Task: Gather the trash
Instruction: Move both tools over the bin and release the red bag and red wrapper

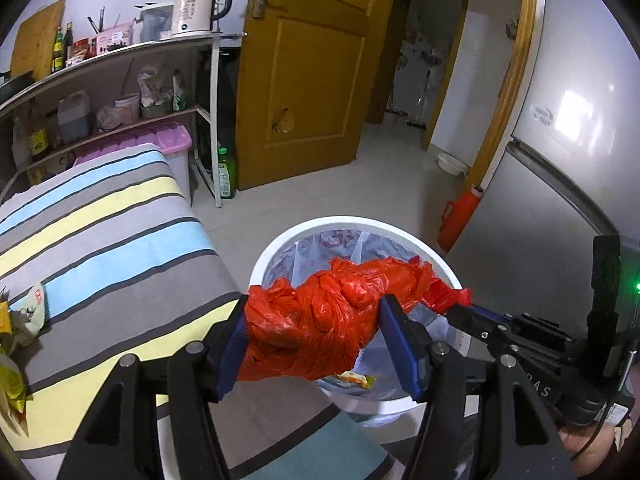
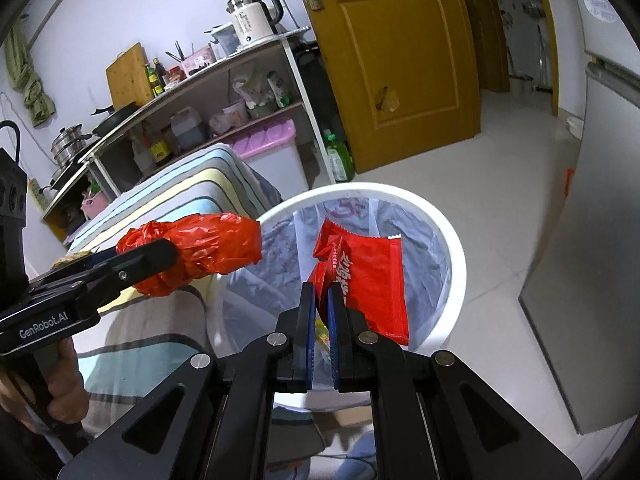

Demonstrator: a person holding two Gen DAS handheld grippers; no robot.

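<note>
Tools over white bin (image 2: 452,248), both loaded.
Left tool (image 1: 316,334) clamped on crumpled red bag (image 1: 320,320) beside striped bed (image 1: 100,216); right tool (image 2: 320,300) pinched tight on red wrapper (image 2: 368,276) above liner.

Both wrist views look steeply down, close, sharing the white bin (image 1: 276,248).

Crinkled glossy plastic bag (image 1: 320,332); shiny foil-like wrapper (image 2: 368,280); smooth white plastic bin (image 2: 452,256) with thin translucent liner (image 2: 420,248); matt striped cloth (image 1: 108,232); varnished wooden door (image 1: 308,60).
</note>
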